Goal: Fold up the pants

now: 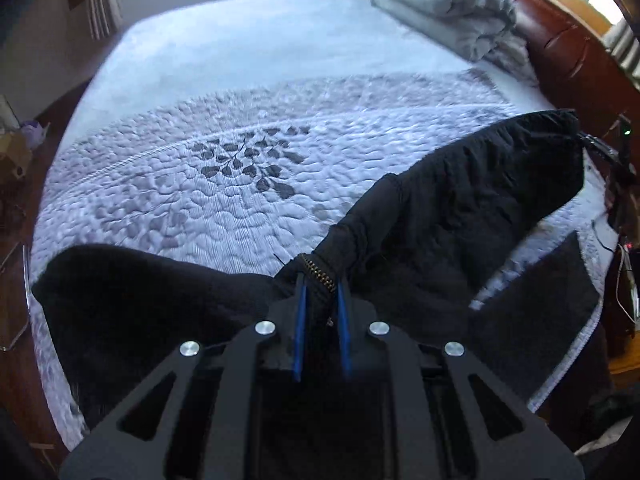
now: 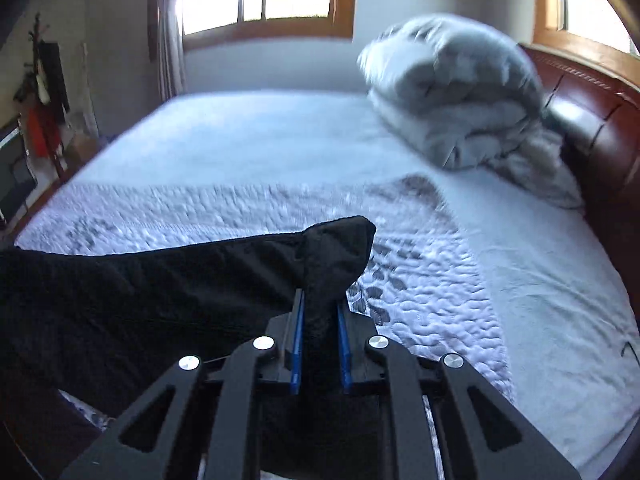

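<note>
Black pants [image 1: 460,200] hang stretched between my two grippers above a white quilted bedspread [image 1: 248,120]. My left gripper [image 1: 321,284] is shut on the pants at the zipper [image 1: 320,274], with cloth bunched between its blue pads [image 1: 300,320]. The pants run from there up to the right, where the other gripper [image 1: 600,148] holds their far end. In the right wrist view my right gripper [image 2: 320,300] is shut on a corner of the pants [image 2: 332,252], and the cloth [image 2: 140,300] stretches away to the left.
A folded grey duvet [image 2: 460,96] lies at the head of the bed by the dark red headboard [image 2: 592,112]. The bedspread [image 2: 400,240] has a grey leaf pattern. A coat stand [image 2: 40,92] is at the left wall. Cables hang at the right bed edge [image 1: 620,280].
</note>
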`<state>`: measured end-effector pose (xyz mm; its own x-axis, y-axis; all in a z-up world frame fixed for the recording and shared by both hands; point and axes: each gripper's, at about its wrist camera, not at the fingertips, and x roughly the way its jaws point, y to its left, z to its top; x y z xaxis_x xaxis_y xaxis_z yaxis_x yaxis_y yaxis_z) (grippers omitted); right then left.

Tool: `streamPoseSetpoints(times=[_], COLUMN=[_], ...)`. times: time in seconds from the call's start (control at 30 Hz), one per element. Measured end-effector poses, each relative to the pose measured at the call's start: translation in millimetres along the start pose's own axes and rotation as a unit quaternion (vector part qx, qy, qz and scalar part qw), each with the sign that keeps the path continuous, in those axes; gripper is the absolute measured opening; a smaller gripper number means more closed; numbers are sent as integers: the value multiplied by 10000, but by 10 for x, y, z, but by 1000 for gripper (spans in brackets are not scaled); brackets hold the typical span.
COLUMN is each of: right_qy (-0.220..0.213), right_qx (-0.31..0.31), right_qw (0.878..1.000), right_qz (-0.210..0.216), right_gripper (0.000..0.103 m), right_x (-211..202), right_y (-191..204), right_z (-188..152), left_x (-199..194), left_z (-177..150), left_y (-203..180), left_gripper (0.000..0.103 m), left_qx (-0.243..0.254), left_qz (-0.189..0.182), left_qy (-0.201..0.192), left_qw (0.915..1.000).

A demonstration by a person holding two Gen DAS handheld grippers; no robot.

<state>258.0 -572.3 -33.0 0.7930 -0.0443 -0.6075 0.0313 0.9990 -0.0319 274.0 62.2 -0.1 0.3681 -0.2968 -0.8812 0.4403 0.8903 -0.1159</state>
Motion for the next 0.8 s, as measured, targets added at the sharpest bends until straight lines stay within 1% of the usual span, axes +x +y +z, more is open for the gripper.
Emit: streamPoseSetpoints(times=[0.07,0.17,0.23,0.4,0.53,0.6,0.67,0.7,0.73,0.8], right_qy=[-219,-433,-452,-338,-81,55,258,396,545,805], right_qx=[191,432,576,808,936,976,963,1014,1066,1085], right_qw=[9996,9981,9973,9961,9955,9952,9949,9940,9927,9907], right_qz=[-22,-27,-36,-56,-105,-105,-152,-136,-152,-177], right_gripper=[14,14,14,14,14,14,15,18,26,36], right_x=[-267,-566,-736,-1106,-1340,-1411,-1444,-1440,-1429,-1403], right_y=[-57,-135,-180,-225,-233,-256,-249,-255,-265,-251], right_z=[-119,-312,-472,-937,-1360,-1551,-1741,-1849,-1964,-2152], left_x=[-265,-494,-633,-709,-622,-515,-407,-328,-276,-163], left_z=[-236,-579,-891,-1500,-1876,-2097,-2261,-2361,-2417,-2580], left_y=[-118,-253,-331,-450,-520,-576,-595,-602,-604,-609], left_gripper=[12,12,12,12,12,13,13,13,14,16], left_qx=[-48,-153,-341,-765,-1034,-1074,-1170,-1235,-1258,-1295], left_qz=[-88,-180,-256,-355,-414,-338,-357,-366,-339,-305], left_qy=[-145,-252,-322,-362,-294,-156,-31,49,180,282], left_qw=[9998,9994,9986,9958,9933,9935,9925,9917,9913,9907])
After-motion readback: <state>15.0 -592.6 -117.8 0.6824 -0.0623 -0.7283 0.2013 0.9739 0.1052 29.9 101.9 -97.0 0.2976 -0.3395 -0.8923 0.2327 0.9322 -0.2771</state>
